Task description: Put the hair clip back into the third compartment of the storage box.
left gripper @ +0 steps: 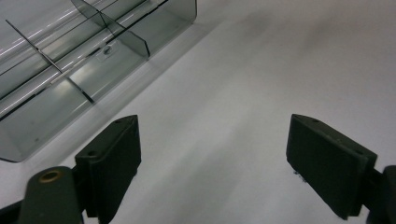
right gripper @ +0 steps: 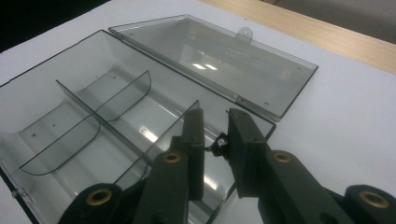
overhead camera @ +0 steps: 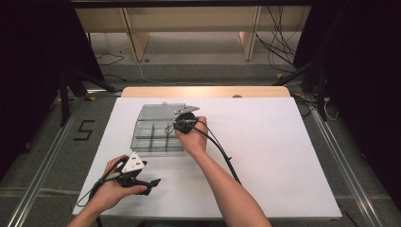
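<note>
Where the dark room's grey floor point(overhead camera: 56, 142) meets cabling and a wooden shelf frame point(overhead camera: 189, 28), a white board point(overhead camera: 265, 156) covers the table. On it lies a smoky clear compartment box point(right gripper: 93, 112), lid point(right gripper: 219, 60) flung open. Over its near corner, the right gripper point(right gripper: 215, 140) pinches a tiny dark object point(right gripper: 218, 142). Well apart, the left gripper point(left gripper: 212, 158) gapes over bare board.

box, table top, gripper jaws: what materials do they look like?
Box: looks like smoky clear plastic, glossy; you see through its walls and dividers, and they catch glare.
Table top: matte white sheet, maybe foam board or paper, over a light wood edge; hard to tell which.
Left gripper jaws: matte black, moulded-looking plastic or rubber, with a brass-coloured pivot rivet.
</note>
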### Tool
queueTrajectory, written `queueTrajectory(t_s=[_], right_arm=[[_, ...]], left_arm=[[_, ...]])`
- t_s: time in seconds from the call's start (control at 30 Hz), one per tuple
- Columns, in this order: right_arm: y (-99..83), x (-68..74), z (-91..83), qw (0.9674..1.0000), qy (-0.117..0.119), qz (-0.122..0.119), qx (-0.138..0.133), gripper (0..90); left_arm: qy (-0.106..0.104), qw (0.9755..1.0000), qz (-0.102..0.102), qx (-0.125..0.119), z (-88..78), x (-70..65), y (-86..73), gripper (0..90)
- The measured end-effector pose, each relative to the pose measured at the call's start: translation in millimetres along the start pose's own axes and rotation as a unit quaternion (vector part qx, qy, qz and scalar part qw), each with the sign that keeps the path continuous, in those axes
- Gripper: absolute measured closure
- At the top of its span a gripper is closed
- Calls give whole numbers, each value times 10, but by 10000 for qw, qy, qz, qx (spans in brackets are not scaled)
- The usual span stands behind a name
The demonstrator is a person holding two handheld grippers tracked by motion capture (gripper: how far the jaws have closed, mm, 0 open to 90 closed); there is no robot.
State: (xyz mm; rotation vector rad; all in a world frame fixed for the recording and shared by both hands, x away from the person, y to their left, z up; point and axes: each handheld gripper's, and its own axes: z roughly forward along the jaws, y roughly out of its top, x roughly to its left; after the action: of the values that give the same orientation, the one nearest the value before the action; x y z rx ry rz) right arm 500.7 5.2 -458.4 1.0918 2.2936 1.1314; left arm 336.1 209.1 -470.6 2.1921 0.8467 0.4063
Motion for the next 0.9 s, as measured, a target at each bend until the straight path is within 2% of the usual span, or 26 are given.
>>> queueTrajectory(t_s=[0.47,0.9], right_arm=[[36,59,94,10000,-7,-63,46,775],[22,35,137,9999,-42,-43,122,775]], left_arm=[[14,10000,11,-4,-1,4,-1,176],[-2,10000,5,5,2,-1,1,175]])
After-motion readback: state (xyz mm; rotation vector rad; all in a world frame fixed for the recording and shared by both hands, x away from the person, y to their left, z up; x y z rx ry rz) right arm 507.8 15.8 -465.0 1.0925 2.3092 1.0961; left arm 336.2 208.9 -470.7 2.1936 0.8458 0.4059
